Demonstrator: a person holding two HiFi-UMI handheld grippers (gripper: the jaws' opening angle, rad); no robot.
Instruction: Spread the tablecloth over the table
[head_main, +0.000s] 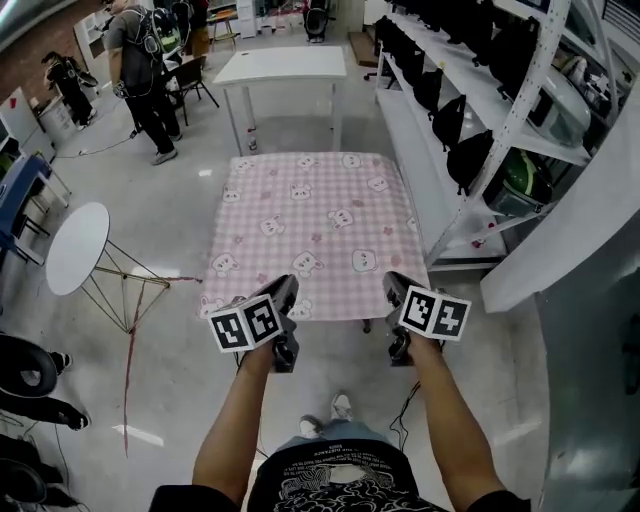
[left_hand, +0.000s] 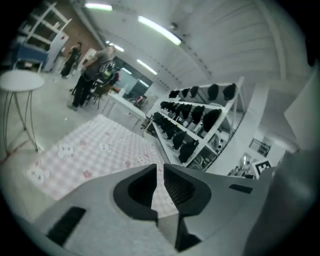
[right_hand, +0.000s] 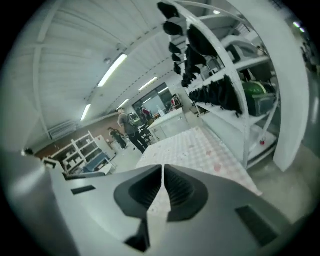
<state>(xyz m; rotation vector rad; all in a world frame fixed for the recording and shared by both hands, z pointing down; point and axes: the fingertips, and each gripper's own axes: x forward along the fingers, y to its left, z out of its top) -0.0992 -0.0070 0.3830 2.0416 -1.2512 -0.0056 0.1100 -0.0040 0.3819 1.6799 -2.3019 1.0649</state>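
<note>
Held out ahead of me, the left gripper (left_hand: 160, 167) is closed down to a thin slit and the right gripper (right_hand: 163, 167) is pressed fully together. Neither has anything between its pads, and both hover clear of the near hem without touching it. Just beyond them the pink checked tablecloth (head_main: 320, 215) lies flat across the table, which it hides completely, with its near edge hanging over towards me. I judge the spreading all but done. To finish well, I should check that the overhang matches on every side. The near left corner (head_main: 212, 305) seems to droop lower, so any correction should pinch only the hem and pull gently, without dragging the far side short. A shelving rack (head_main: 480, 130) stands just beside the table on the right.
</note>
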